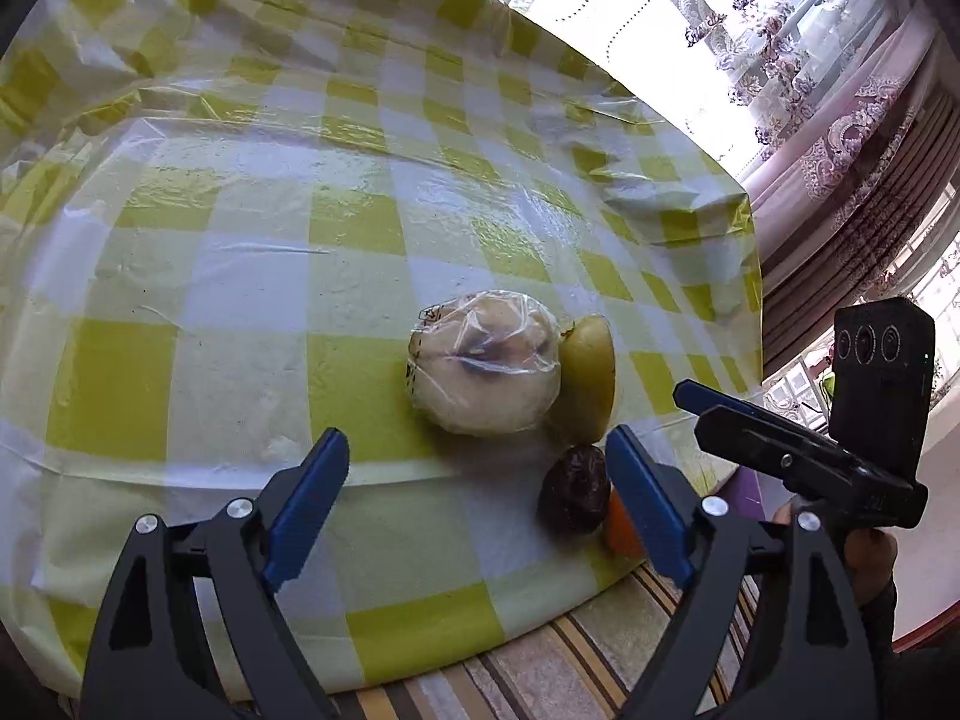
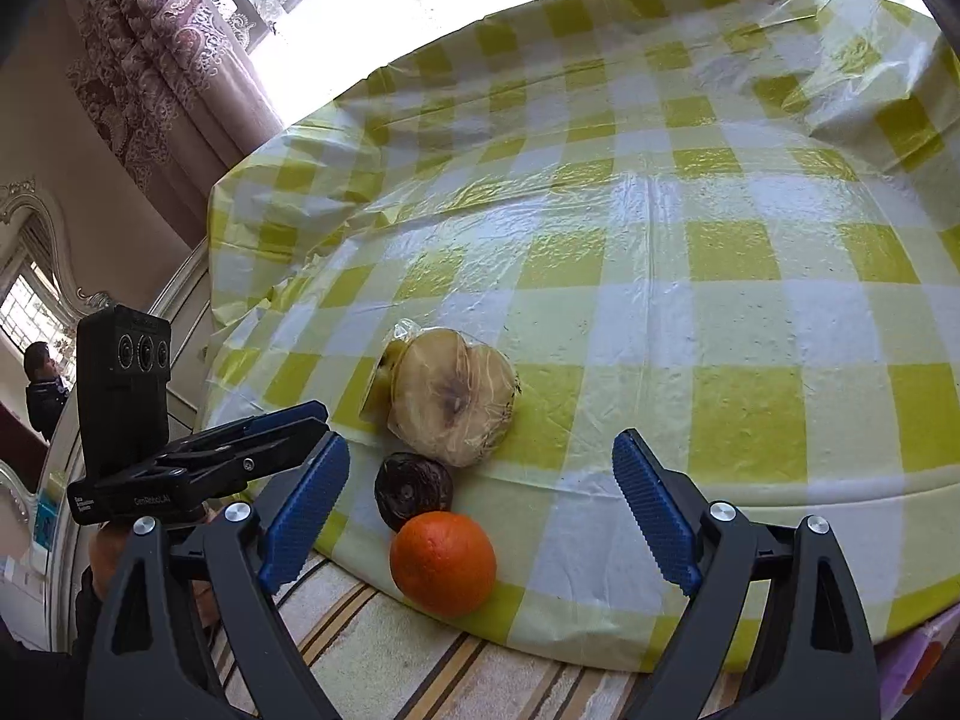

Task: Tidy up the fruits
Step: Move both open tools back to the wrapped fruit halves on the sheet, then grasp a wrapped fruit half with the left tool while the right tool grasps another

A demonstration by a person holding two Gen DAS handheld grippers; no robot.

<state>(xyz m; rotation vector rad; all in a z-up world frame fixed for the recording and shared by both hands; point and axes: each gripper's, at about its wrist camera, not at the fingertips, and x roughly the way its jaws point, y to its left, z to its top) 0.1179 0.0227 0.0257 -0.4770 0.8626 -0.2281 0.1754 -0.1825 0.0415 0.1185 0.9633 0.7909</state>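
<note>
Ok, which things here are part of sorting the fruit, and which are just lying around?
Part of the job:
orange
dark wrinkled fruit
wrapped pale fruit
yellow-green fruit

Just there:
checked tablecloth
curtains
striped cloth

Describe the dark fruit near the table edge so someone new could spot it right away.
Start at the checked tablecloth and go to its near edge, where four fruits sit in a cluster. The dark fruit lies between the orange and the plastic-wrapped pale fruit. It is the smallest, round, wrinkled and almost black; its neighbours are bright or pale.
</note>
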